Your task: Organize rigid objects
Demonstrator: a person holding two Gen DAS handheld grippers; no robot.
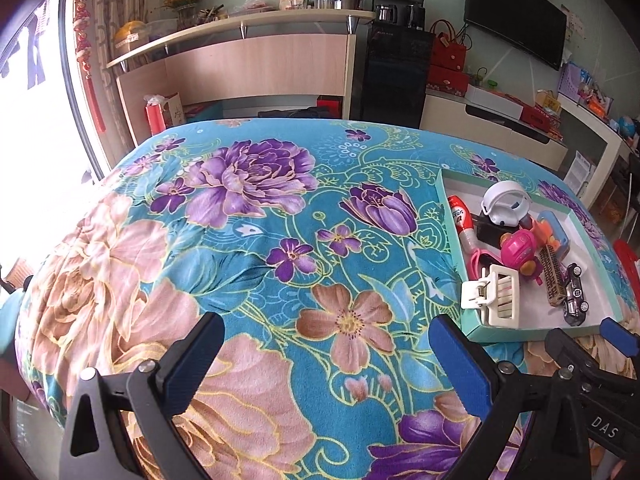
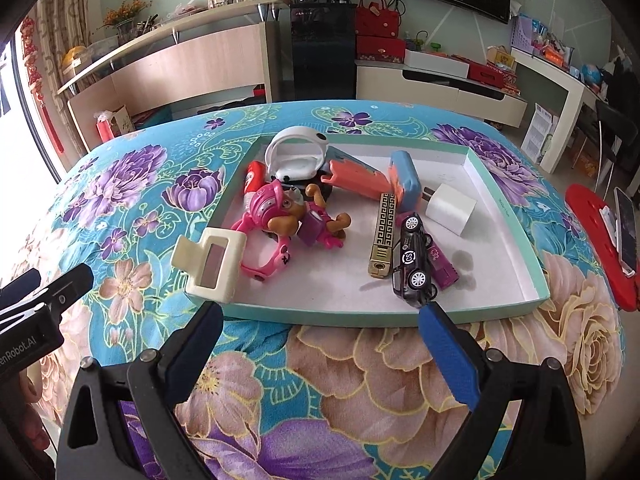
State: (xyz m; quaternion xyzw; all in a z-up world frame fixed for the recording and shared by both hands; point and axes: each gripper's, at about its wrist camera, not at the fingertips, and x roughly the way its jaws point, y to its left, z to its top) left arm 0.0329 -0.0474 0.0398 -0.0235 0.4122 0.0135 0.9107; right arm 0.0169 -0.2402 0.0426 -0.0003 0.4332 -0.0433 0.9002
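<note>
Where the shallow mint-green cardboard tray (image 2: 516, 216) lies on the flowered blue blanket (image 2: 132, 184), near its right edge, the rigid things are heaped inside it. A gold rectangular lighter (image 2: 383, 236) has its long axis running from the tray's near edge toward its far edge. Touching it on the right, a small black toy car (image 2: 412, 264) lies tilted, nose toward the near edge. A cream plastic hair claw (image 2: 210, 266) rests on the tray's near left corner, partly overhanging the rim. Behind these sit a pink cartoon puppy figure (image 2: 280, 216), a white ring-shaped holder (image 2: 296, 152) at the far left corner, an orange and blue toy (image 2: 384, 180) and a white charger cube (image 2: 450, 210).

Both grippers hover above the blanket, short of the tray. The right gripper (image 2: 320, 320) has its jaws spread wide with nothing between them; the left gripper (image 1: 324, 332) stands equally wide and empty over bare blanket left of the tray.

Beyond the blanket stand a wooden counter (image 1: 256, 64) and a dark wall television (image 1: 516, 36).

Only the right wrist view shows a red round stool (image 2: 596, 240) carrying a phone (image 2: 626, 224); the left wrist view alone shows the bright window (image 1: 36, 120).
</note>
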